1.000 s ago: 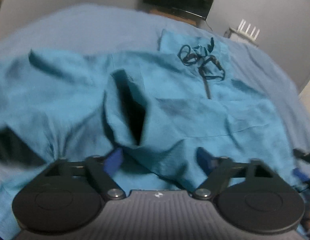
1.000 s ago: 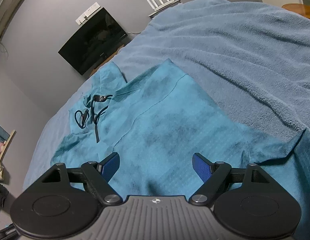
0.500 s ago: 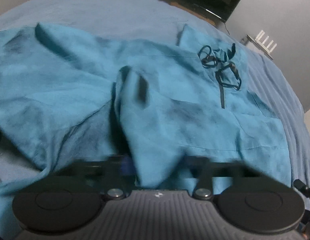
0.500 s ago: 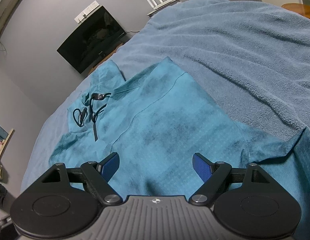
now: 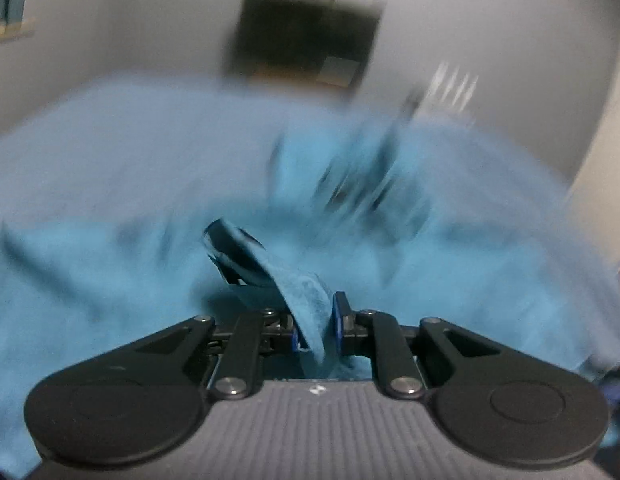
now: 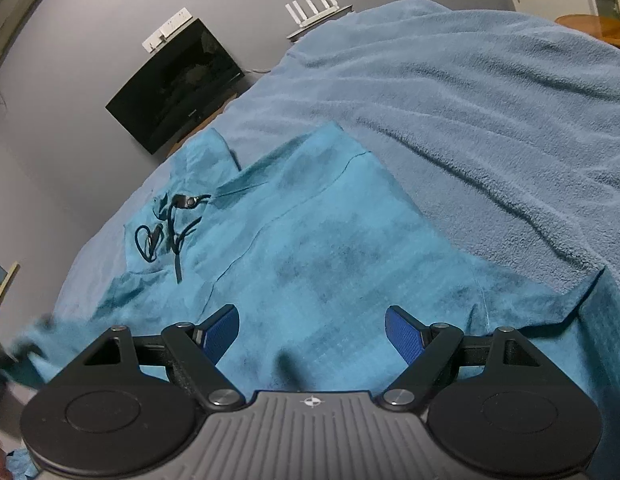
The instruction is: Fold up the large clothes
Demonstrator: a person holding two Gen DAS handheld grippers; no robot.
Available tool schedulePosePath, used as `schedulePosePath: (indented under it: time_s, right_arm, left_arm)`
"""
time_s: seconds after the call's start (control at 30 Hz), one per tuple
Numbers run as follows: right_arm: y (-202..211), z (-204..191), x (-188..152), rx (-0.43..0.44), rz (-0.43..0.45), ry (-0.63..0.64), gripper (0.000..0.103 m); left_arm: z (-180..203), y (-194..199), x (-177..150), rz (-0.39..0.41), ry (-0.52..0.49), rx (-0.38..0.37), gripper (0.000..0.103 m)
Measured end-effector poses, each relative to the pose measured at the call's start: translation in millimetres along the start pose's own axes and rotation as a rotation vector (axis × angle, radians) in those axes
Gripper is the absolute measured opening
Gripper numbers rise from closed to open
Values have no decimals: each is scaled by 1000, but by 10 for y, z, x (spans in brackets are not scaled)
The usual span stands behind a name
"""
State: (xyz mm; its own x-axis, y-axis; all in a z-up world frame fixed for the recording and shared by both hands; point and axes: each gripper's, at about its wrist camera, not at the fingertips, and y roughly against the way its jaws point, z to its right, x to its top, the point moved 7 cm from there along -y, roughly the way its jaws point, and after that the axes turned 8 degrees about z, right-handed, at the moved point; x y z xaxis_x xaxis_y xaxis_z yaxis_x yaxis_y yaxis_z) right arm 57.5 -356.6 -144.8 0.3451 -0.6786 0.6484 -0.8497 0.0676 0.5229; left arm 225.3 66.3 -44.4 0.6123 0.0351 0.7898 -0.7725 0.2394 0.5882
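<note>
A large teal hooded garment [image 6: 310, 248] lies spread on the bed, its hood and black drawstrings [image 6: 170, 228] toward the far end. My left gripper [image 5: 316, 326] is shut on a fold of the teal fabric [image 5: 306, 292], which stands up between the blue pads; that view is blurred by motion. My right gripper [image 6: 312, 334] is open and empty, hovering just above the garment's body, with its blue pads [image 6: 220, 332] wide apart.
A light blue fleece blanket [image 6: 490, 120] covers the bed. A black TV [image 6: 176, 84] and a white router [image 6: 314, 10] stand by the grey wall beyond the bed. A wooden table [image 6: 602, 28] is at the far right.
My left gripper has closed on a fold of the garment and is moving fast, blurring its view. The right gripper has stayed open and almost still.
</note>
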Motion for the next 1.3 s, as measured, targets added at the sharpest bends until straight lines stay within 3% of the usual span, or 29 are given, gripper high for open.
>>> schedulePosePath:
  time_s: [0.07,0.2,0.33,0.4,0.47,0.57,0.63,0.7,0.93,1.0,1.07,1.3]
  right_arm:
    - [-36,-8,-15,-7,-10,9,82]
    - [-96,-3,-58,-27,-39,26,82]
    - [-231,22,-107,-85,-76,63,77]
    - [-315,61,-153,-151,-99,107,70]
    - [-366,75,-186,-197,-112,130,68]
    - [-397,84,-202,-217,-111,143,65]
    - [-402,86,-197,-210,-106,138,65]
    - [-381,80,-185,-182,-97,123,68]
    - [-338,115,-173,-164,-91,121,79]
    - [-326,108,-167,-159,-85,115,82]
    - [-304,106,-158,-148,-76,108,83]
    - [-197,88,-117,-112,-32,99,87]
  left_arm:
    - [-166,-190,-249,-123,-1,44,17]
    - [-381,-161,-414,-122,20,137,59]
    - [-380,-17,-408,-88,-8,167,62]
    - [-326,73,-339,-23,-72,250,62]
    - [-216,230,-248,54,-137,284,63]
    - [80,339,-209,114,-194,178,69]
    - [309,286,-254,94,-200,70,76]
    - [449,180,-350,44,-187,11,77]
    - [347,-246,-831,-174,-159,34,78]
    - [328,-225,-817,-160,-150,29,81]
    - [327,-200,-810,-136,-165,56,93]
    - [379,33,-658,-43,-170,80,93]
